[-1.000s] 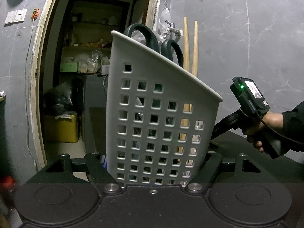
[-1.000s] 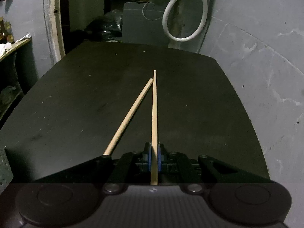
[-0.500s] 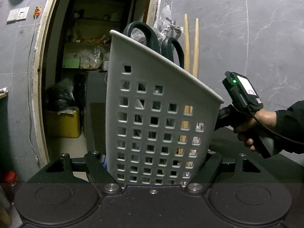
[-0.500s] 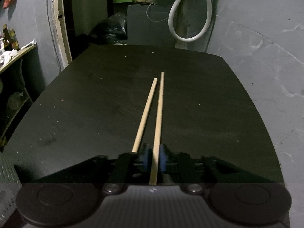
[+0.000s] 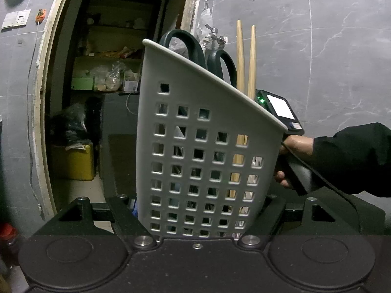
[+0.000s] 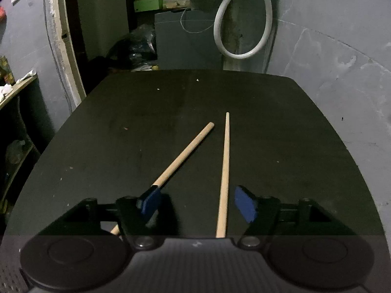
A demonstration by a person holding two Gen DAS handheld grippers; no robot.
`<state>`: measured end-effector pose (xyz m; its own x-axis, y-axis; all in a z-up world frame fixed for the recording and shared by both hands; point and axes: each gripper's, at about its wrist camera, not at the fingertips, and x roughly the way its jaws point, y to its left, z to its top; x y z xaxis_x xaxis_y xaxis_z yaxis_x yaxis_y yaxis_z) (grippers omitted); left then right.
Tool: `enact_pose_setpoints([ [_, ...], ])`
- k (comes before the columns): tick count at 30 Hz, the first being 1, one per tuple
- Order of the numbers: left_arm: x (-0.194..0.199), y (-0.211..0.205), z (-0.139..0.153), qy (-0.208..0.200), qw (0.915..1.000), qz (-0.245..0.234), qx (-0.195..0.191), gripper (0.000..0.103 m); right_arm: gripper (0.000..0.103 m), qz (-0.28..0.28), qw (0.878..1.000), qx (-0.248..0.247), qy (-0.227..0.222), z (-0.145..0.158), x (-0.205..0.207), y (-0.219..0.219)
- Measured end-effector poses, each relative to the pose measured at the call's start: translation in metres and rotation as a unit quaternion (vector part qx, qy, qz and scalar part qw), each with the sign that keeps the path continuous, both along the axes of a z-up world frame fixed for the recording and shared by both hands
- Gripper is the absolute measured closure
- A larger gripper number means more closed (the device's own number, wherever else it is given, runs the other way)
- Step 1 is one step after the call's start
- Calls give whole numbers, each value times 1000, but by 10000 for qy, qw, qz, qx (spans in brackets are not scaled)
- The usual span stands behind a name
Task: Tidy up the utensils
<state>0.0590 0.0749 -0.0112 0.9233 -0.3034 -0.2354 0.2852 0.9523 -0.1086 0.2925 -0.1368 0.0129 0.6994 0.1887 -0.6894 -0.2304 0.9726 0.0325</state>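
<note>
Chopsticks (image 6: 224,171) lie mid-table (image 6: 293,127), well clear of edges.

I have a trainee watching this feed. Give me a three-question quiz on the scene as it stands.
1. True or false: the right gripper is clamped on a chopstick.
2. What does the left gripper hold?
A. white perforated basket
B. metal mug
C. glass jar
3. How many loose chopsticks lie on the black table?

Key:
1. False. Its jaws have just been opening; the right chopstick lies free between them.
2. A
3. Two: that one and the left chopstick.
</note>
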Motion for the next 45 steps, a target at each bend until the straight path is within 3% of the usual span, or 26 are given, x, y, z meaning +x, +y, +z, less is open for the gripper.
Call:
enact_pose_setpoints([
  [5, 0, 1, -3, -13, 10000, -49, 5, 25, 15, -60, 10000, -20, -58, 0, 11, 14],
  [12, 1, 4, -2, -9, 9999, -116, 3, 25, 13, -70, 9999, -84, -45, -6, 16, 26],
  [15, 1, 5, -2, -5, 9999, -122, -2, 25, 20, -83, 9999, -24, -92, -8, 13, 23],
  [20, 1, 3, -2, 1, 9999, -110, -8, 25, 63, -85, 9999, 18, -124, -4, 4, 18],
  [23, 0, 3, -2, 9, 10000, -94, 4, 26, 82, -23, 9999, 30, -112, -3, -1, 13],
  [31, -5, -1, 2, 43, 10000, -72, 27, 26, 87, 237, 9997, 75, -51, -3, -39, -3],
  [45, -32, -9, 4, 100, 9998, -121, 112, 26, 87, 936, 9954, -203, 18, 0, -163, -42],
])
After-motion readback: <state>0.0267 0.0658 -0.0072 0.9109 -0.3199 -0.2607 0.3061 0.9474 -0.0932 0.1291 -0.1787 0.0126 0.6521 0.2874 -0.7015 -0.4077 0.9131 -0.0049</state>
